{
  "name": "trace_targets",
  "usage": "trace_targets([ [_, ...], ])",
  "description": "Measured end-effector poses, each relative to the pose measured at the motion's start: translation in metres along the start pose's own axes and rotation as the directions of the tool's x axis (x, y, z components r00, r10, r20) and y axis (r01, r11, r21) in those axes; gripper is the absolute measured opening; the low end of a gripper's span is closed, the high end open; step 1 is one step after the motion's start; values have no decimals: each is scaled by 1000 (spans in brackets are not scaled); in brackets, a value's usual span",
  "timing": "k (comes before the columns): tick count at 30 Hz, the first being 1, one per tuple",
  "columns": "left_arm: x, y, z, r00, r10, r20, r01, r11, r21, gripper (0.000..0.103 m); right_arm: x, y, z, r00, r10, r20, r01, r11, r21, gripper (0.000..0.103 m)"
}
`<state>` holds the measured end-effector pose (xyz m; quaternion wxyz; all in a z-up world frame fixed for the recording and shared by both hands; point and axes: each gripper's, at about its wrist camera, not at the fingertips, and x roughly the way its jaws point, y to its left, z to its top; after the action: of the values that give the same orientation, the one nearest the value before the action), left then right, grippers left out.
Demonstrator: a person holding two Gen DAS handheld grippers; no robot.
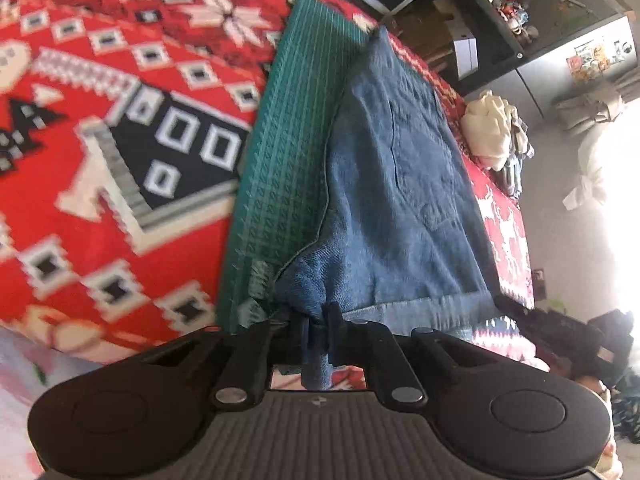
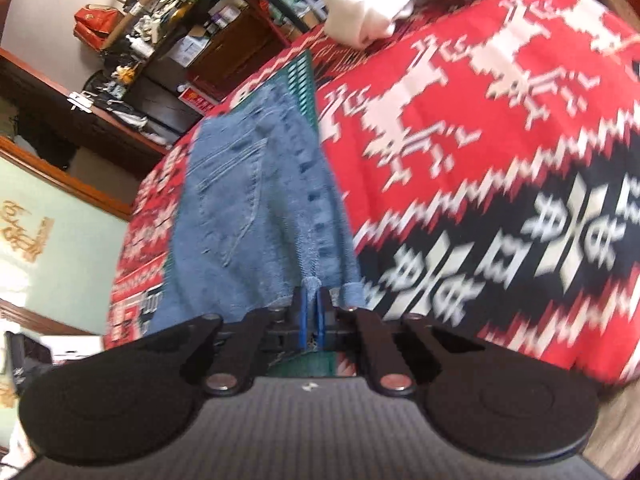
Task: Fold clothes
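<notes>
A pair of blue denim jeans [image 1: 400, 184] lies stretched over a green mat [image 1: 296, 152] on a red patterned blanket [image 1: 120, 120]. My left gripper [image 1: 316, 320] is shut on a bunched corner of the jeans' near edge, the cloth hanging between its fingers. In the right wrist view the jeans [image 2: 248, 208] show a back pocket, and my right gripper [image 2: 311, 304] is shut on their near hem. The other gripper [image 1: 560, 332] shows at the right edge of the left wrist view, at the jeans' other near corner.
A heap of white and pale clothes [image 1: 496, 128] [image 2: 368, 4] sits at the bed's far end. Dark shelves full of small items [image 2: 168, 40] and a metal cabinet [image 1: 576, 64] stand beyond the bed. The blanket [image 2: 500, 160] spreads wide to the right.
</notes>
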<state>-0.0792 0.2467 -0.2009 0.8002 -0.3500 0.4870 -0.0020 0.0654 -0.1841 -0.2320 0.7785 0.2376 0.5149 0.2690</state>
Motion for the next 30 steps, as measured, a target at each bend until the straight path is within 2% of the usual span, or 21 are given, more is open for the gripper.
trace_targets([
  [4,-7,16,4,1000,22,5,-22,1000,-5,8,0,9,-21,999,5,-47,-6,1000,-22,5],
  [7,-7,23,3,1000,18,7,-18,1000,-22,12,-2,9,-28,999,-16,-43,15,999,-33,8],
  [8,-11,22,3,1000,18,17,-17,1000,-10,13,-6,9,-28,999,-19,-34,18,999,-29,12],
  [10,-19,19,2,999,26,39,-27,999,20,18,-13,10,-24,999,-35,-15,34,998,-43,12],
  [12,-29,18,3,998,43,52,-45,998,43,31,-20,13,-15,998,-59,4,59,995,-76,13],
  [16,-49,19,15,996,56,68,-59,997,44,31,-20,21,22,998,-56,40,60,992,-111,15],
  [18,-57,16,27,995,52,86,-55,998,37,31,-11,27,46,997,-46,62,53,991,-123,21],
  [22,-51,-4,64,990,15,140,-26,997,75,31,24,46,94,994,-45,102,62,982,-176,24],
  [25,-26,-24,95,986,-11,166,-8,994,110,31,56,55,127,993,-16,119,36,985,-170,24],
  [28,10,-44,124,983,-59,175,36,991,129,31,88,61,157,990,-14,138,36,986,-160,24],
  [30,26,-50,135,983,-61,171,38,990,139,31,109,63,173,991,-25,131,46,986,-162,27],
])
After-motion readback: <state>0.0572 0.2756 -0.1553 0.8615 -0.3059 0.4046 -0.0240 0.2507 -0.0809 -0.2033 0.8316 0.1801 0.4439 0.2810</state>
